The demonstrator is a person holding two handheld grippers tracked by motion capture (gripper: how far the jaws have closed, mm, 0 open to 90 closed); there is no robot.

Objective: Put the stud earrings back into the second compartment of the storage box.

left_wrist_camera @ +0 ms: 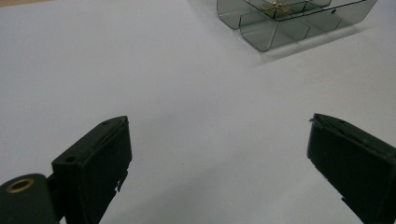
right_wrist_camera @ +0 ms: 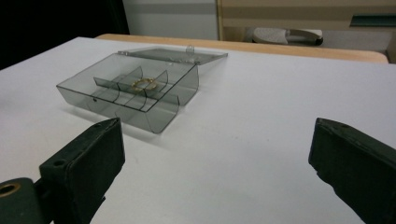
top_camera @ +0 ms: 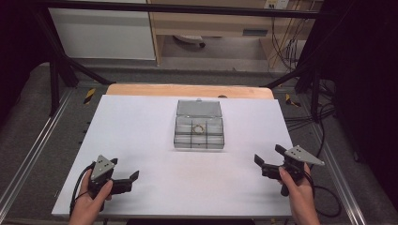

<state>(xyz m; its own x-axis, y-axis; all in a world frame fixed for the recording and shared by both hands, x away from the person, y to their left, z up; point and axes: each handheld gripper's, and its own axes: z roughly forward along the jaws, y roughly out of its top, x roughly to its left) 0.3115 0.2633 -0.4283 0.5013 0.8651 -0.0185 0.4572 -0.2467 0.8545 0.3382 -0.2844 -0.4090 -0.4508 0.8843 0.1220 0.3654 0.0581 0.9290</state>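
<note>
Smoky clear plastic forms a small compartment box [top_camera: 199, 132] with its hinged lid folded flat behind it, sitting mid-table on a smooth white sheet [top_camera: 141, 122]. A gold ring-shaped piece [top_camera: 198, 128] lies in a middle compartment. No readable writing appears. Near the front edge, the left gripper [top_camera: 124, 174] and right gripper [top_camera: 268, 154] rest low, well apart from the box, each with jaws spread wide and holding nothing.
</note>
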